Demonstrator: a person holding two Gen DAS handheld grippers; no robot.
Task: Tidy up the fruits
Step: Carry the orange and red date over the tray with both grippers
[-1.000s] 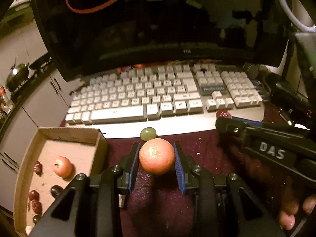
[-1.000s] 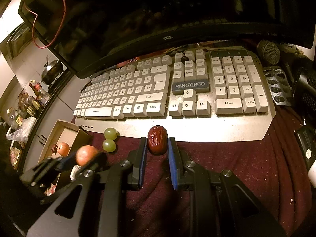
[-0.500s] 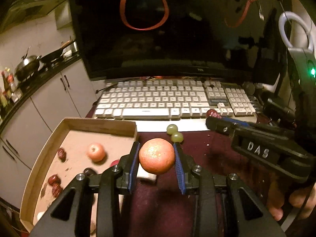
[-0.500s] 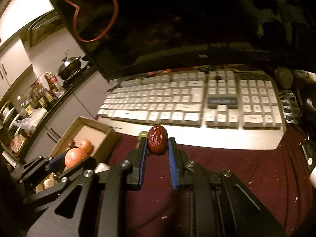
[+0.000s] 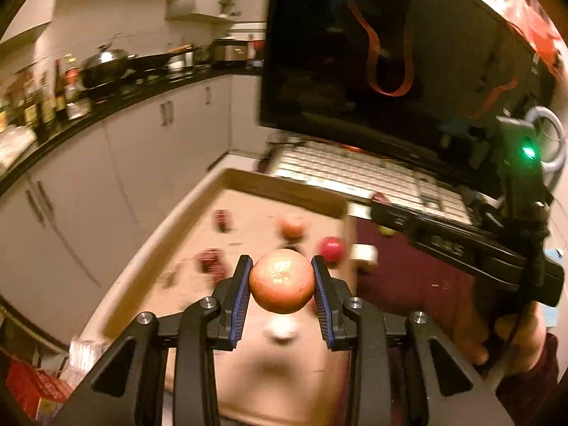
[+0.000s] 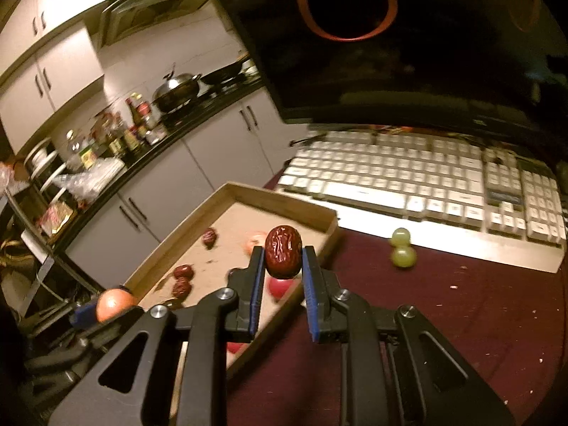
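Observation:
My left gripper (image 5: 282, 284) is shut on an orange mandarin (image 5: 282, 280) and hangs above the shallow cardboard tray (image 5: 269, 184). The mandarin (image 6: 113, 303) also shows at the lower left of the right wrist view. My right gripper (image 6: 283, 261) is shut on a wrinkled red date (image 6: 283, 254), over the tray's (image 6: 284, 198) right wall. In the tray lie several dates (image 6: 183, 271), a small apple (image 5: 293, 225) and a red round fruit (image 5: 331, 248). Two green grapes (image 6: 403, 252) rest on the maroon cloth beside the keyboard.
A white keyboard (image 6: 408, 181) lies behind the cloth, under a dark monitor (image 6: 408, 53). A small white object (image 5: 362, 252) sits just right of the tray. Kitchen cabinets and a counter (image 6: 149, 149) with bottles and a wok stand to the left. A person's hand (image 5: 511, 340) holds the right gripper.
Both grippers have swung left and risen, from in front of the keyboard to above the tray, each still holding its fruit. The grapes stayed on the cloth.

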